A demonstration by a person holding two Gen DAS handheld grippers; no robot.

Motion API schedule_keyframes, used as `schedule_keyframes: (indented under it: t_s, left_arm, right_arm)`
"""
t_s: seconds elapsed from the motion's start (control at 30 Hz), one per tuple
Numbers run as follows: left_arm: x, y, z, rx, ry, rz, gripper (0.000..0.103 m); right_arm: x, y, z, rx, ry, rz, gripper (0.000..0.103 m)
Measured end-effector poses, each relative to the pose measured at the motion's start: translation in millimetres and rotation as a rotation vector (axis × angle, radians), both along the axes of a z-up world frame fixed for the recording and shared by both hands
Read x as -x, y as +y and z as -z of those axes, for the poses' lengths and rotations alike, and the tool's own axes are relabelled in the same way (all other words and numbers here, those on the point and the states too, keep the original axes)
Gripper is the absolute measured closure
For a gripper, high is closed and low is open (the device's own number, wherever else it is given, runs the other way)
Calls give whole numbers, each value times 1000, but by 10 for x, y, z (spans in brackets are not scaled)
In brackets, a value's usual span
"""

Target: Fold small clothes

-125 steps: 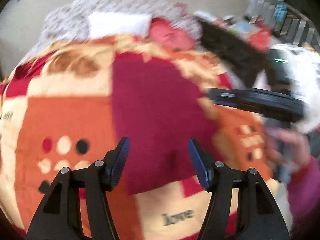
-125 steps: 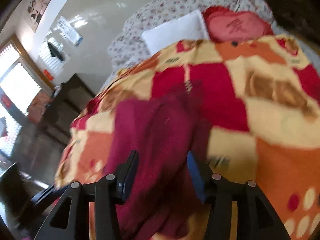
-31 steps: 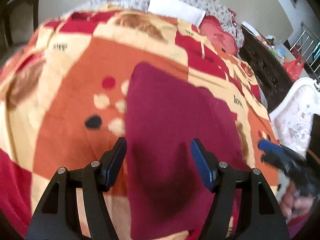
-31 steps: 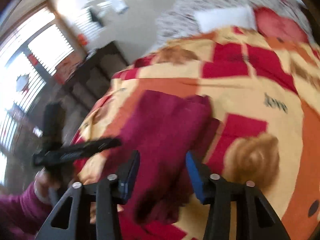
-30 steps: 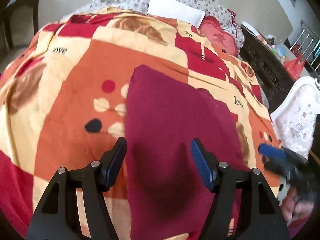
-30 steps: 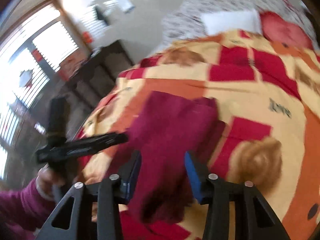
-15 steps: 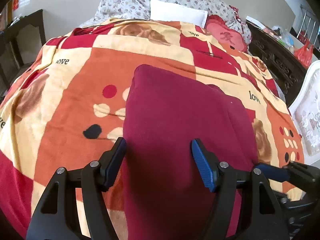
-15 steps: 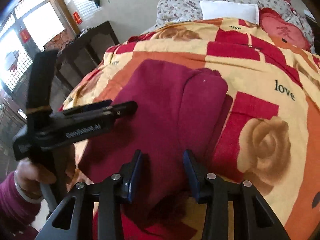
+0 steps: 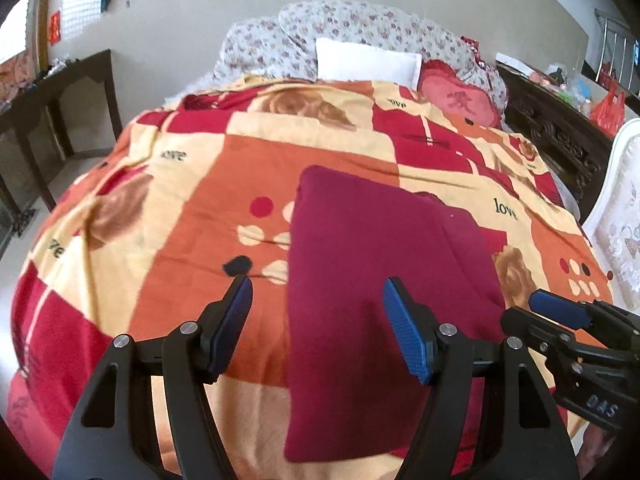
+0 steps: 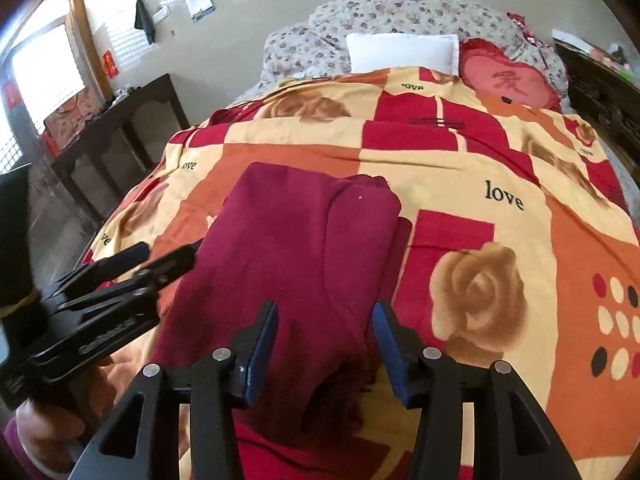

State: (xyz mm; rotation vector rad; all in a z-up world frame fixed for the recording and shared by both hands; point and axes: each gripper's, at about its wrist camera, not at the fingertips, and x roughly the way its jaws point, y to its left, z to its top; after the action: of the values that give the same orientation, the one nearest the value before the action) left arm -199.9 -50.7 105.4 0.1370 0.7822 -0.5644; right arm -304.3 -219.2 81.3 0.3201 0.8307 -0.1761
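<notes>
A dark red garment [image 9: 372, 280] lies folded into a long rectangle on the patterned blanket [image 9: 192, 208]; it also shows in the right wrist view [image 10: 296, 256], with a folded layer along its right side. My left gripper [image 9: 318, 316] is open and empty, held above the garment's near left part. My right gripper [image 10: 326, 340] is open and empty above the garment's near end. The right gripper shows in the left wrist view [image 9: 560, 312] at the right edge, and the left gripper shows in the right wrist view [image 10: 120, 268] at the left.
The blanket [image 10: 500, 200] covers a bed with a white pillow [image 9: 368, 62], a red heart cushion [image 9: 460, 100] and floral bedding [image 10: 400, 20] at the head. A dark wooden table [image 10: 120, 128] stands left. Dark carved furniture [image 9: 560, 136] and a white chair [image 9: 620, 208] stand right.
Both grippers have pulled back and risen from the garment, so more of the bed shows. The garment lies still in its folded shape.
</notes>
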Motion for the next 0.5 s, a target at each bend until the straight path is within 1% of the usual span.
schedule_keyframes:
  t_s: [0.17, 0.23, 0.27, 0.3, 0.5]
  left_arm:
    - [72, 116, -91, 25, -10, -12, 35]
    - [84, 152, -113, 30, -22, -25, 35]
    - [85, 161, -119, 33, -21, -24, 35]
    - [87, 172, -123, 36, -17, -24, 35]
    - [93, 191, -153, 46, -14, -25, 35]
  right_arm:
    - [60, 34, -56, 6, -22, 36, 53]
    - [69, 45, -67, 0, -28, 38, 46]
    - [75, 51, -72, -3, -32, 35, 41]
    - [81, 62, -78, -3, -33, 33, 40]
    - [69, 60, -84, -6, -26, 31, 39]
